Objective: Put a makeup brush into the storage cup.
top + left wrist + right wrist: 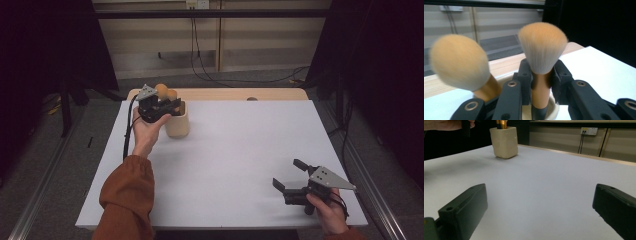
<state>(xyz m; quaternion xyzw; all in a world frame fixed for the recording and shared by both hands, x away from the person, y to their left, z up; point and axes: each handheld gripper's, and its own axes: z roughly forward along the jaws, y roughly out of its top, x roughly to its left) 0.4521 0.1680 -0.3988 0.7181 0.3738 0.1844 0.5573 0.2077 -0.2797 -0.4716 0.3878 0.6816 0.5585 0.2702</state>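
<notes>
A cream square cup (178, 122) (504, 142) stands near the far left of the white table top (235, 150). Two makeup brushes with orange bristle heads stand in it. My left gripper (167, 106) (541, 82) hovers over the cup, shut on the wooden handle of the right-hand brush (542, 47). The other brush (459, 65) leans to its left, free of the jaws. My right gripper (291, 176) (541, 205) rests low at the near right of the table, open, with nothing between its jaws.
A bare wooden strip (225, 94) runs along the table's far edge. Cables (200, 55) hang down the back wall to the floor. Dark curtains flank both sides. The white surface between cup and right gripper is bare.
</notes>
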